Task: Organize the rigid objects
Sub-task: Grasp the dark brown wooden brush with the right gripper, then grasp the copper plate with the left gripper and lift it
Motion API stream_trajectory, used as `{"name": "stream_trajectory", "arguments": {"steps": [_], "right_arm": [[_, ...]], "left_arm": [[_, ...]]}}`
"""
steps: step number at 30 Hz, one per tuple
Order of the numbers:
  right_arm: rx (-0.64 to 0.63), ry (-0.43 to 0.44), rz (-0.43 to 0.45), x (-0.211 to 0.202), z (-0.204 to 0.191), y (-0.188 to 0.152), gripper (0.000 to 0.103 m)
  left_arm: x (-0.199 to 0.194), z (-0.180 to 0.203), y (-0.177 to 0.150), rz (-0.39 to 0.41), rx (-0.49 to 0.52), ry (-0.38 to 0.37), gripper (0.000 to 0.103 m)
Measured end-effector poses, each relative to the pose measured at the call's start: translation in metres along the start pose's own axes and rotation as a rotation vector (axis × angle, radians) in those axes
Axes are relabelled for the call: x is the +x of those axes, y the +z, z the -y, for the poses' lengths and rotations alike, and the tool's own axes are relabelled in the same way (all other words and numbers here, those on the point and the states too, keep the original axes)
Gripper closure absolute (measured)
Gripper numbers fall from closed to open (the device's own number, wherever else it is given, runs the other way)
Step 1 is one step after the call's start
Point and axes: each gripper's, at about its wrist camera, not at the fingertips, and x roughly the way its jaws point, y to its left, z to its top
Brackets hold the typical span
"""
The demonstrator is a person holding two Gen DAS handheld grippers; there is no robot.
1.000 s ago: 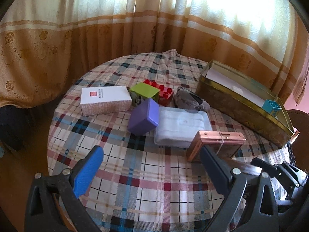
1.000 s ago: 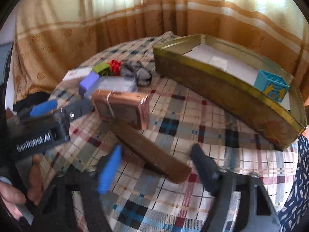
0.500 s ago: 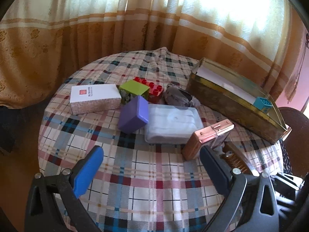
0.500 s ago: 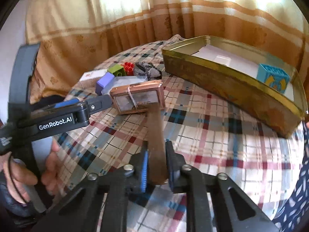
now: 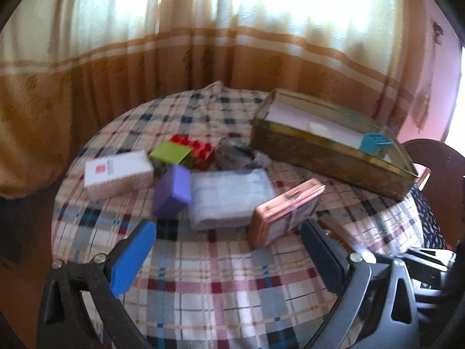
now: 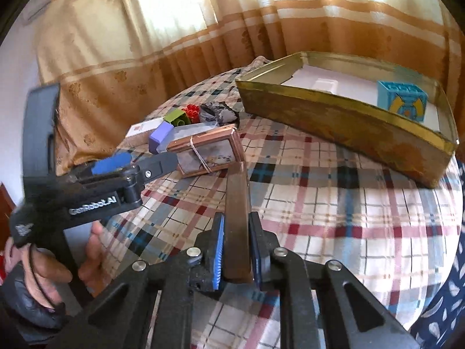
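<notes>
My right gripper [image 6: 236, 234] is shut on the handle of a wooden brush [image 6: 237, 203] whose copper-edged head [image 6: 207, 152] is lifted off the plaid table. The head also shows in the left wrist view [image 5: 286, 212]. My left gripper [image 5: 229, 250] is open and empty, low over the table's near edge; it also shows in the right wrist view [image 6: 136, 165]. A gold tin tray [image 6: 343, 122] at the right holds a light blue block [image 6: 402, 100]. A white box [image 5: 117, 174], purple block [image 5: 171, 195], green block [image 5: 171, 152] and red brick [image 5: 197, 148] lie at the back left.
A folded white cloth [image 5: 229, 200] lies beside the purple block, with a crumpled grey wrapper [image 5: 235, 152] behind it. Curtains hang close behind the round table [image 5: 221, 285]. A dark chair back [image 5: 433, 160] stands at the right edge.
My right gripper closed on the brush handle and raised the brush, tilting its head up. My left gripper pulled back and up a little, staying open.
</notes>
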Motion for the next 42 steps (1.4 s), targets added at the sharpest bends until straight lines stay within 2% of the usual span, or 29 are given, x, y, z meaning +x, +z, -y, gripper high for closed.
{"name": "stream_trajectory", "arguments": {"steps": [5,9,12,14,15,17,19,20,22,24,27,29,31,32,38,42], "right_arm": [[0.009,-0.001,-0.001,0.004,0.004,0.000,0.083],[-0.001,-0.067,0.012,-0.001,0.009,-0.001,0.086],[0.039,-0.055,0.030,-0.010,0.019,-0.003,0.086],[0.055,-0.058,0.049,-0.017,0.024,-0.004,0.086],[0.059,-0.058,0.057,-0.020,0.025,-0.005,0.086],[0.066,-0.060,0.064,-0.023,0.027,-0.006,0.086],[0.074,-0.061,0.067,-0.024,0.029,-0.007,0.086],[0.080,-0.061,0.070,-0.025,0.031,-0.008,0.086],[0.089,-0.056,0.083,-0.027,0.032,-0.008,0.086],[0.087,-0.058,0.087,-0.028,0.032,-0.007,0.086],[0.089,-0.061,0.085,-0.027,0.033,-0.008,0.086],[0.092,-0.062,0.078,-0.027,0.033,-0.009,0.086],[0.098,-0.059,0.075,-0.026,0.035,-0.010,0.086],[0.100,-0.058,0.073,-0.025,0.035,-0.010,0.086],[0.100,-0.055,0.069,-0.023,0.037,-0.011,0.086],[0.093,-0.061,0.070,-0.020,0.036,-0.010,0.086]], "left_arm": [[0.007,0.018,0.008,-0.014,0.115,-0.020,0.002],[0.016,0.031,0.015,-0.049,0.185,-0.074,0.002],[0.022,0.042,0.018,-0.060,0.235,-0.092,0.005],[0.027,0.048,0.020,-0.074,0.265,-0.102,0.015],[0.031,0.052,0.019,-0.094,0.280,-0.113,0.025],[0.035,0.057,0.019,-0.111,0.312,-0.113,0.031],[0.034,0.061,0.018,-0.105,0.335,-0.141,0.050],[0.033,0.063,0.017,-0.108,0.338,-0.152,0.054],[0.031,0.065,0.017,-0.137,0.324,-0.216,0.072],[0.032,0.065,0.016,-0.158,0.307,-0.241,0.072],[0.036,0.069,0.013,-0.150,0.333,-0.202,0.072],[0.033,0.075,0.010,-0.146,0.367,-0.183,0.066],[0.036,0.078,0.009,-0.159,0.385,-0.154,0.035],[0.038,0.078,0.008,-0.174,0.384,-0.143,0.031],[0.046,0.058,0.001,-0.243,0.267,-0.152,0.028],[0.047,0.055,0.002,-0.231,0.262,-0.143,0.037]]}}
